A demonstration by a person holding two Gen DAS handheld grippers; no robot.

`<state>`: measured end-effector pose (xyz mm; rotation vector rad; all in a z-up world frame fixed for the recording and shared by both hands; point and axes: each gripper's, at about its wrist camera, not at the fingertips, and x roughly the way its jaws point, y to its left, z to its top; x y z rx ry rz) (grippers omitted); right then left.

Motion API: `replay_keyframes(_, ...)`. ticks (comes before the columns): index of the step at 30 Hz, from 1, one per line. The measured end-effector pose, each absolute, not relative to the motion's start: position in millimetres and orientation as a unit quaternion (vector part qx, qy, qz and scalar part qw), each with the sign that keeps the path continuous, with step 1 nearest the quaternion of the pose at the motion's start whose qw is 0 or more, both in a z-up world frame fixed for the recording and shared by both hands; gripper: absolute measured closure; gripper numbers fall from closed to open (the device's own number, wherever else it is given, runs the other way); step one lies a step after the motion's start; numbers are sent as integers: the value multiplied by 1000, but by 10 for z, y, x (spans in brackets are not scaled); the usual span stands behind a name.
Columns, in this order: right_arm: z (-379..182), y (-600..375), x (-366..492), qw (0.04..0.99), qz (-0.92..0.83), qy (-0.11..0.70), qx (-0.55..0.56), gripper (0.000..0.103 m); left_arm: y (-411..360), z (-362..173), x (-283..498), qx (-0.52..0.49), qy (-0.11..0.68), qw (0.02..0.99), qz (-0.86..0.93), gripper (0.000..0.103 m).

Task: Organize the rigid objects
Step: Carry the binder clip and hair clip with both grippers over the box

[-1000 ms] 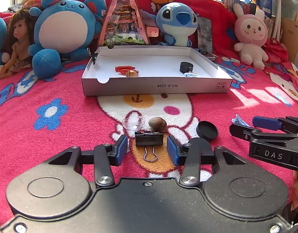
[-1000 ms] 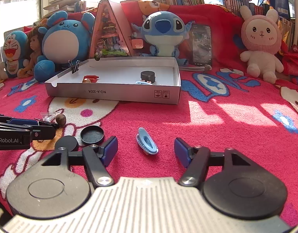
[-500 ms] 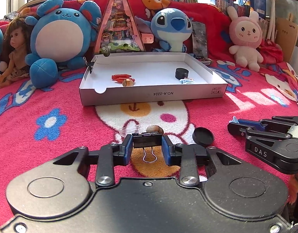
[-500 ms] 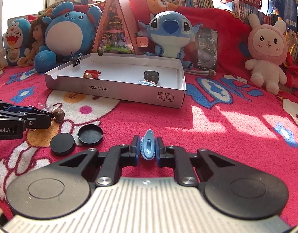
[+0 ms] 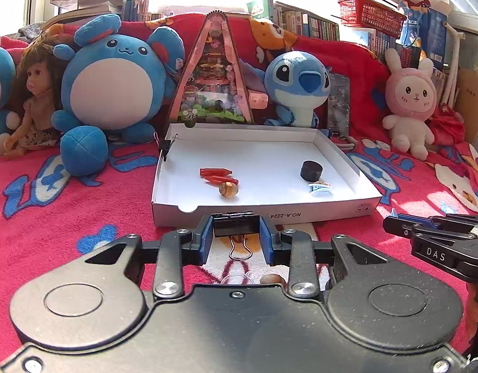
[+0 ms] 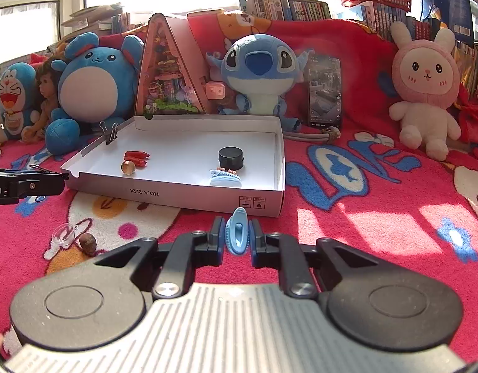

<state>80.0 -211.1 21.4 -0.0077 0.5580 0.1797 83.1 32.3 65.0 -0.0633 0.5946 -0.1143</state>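
A black metal binder clip (image 5: pixel 236 224) with wire handles, stiff and light, is best taken across its flat sides; the left gripper (image 5: pixel 236 237) fingers pinch it there, above the red blanket (image 5: pixel 67 217). The right gripper (image 6: pixel 237 237) pinches a slippery blue plastic hair clip (image 6: pixel 237 231). The white cardboard tray (image 5: pixel 270 213) waits at twelve o'clock.

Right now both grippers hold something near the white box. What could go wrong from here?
1. The left gripper pinches the binder clip only at its ends; it may twist out.
2. The right gripper holds the hair clip by thin, curved sides; it may slip.
3. Coming in low, either could bump the box wall.
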Motion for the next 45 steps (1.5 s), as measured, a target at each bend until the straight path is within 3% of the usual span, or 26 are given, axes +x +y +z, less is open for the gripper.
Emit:
replay_keyframes(9,439,-2249,1258,950,77,300,48,83,442,733,1370,-62,314,946,-41,73)
replay_keyframes(20,450,-2202,1907,929,70,353,84,83,505,489,2117,-63,393,917,-13,73)
replay_keyframes(45,142,-2067,2311,923,38,378,64,83,338,224,2338,-33,397,917,2,73)
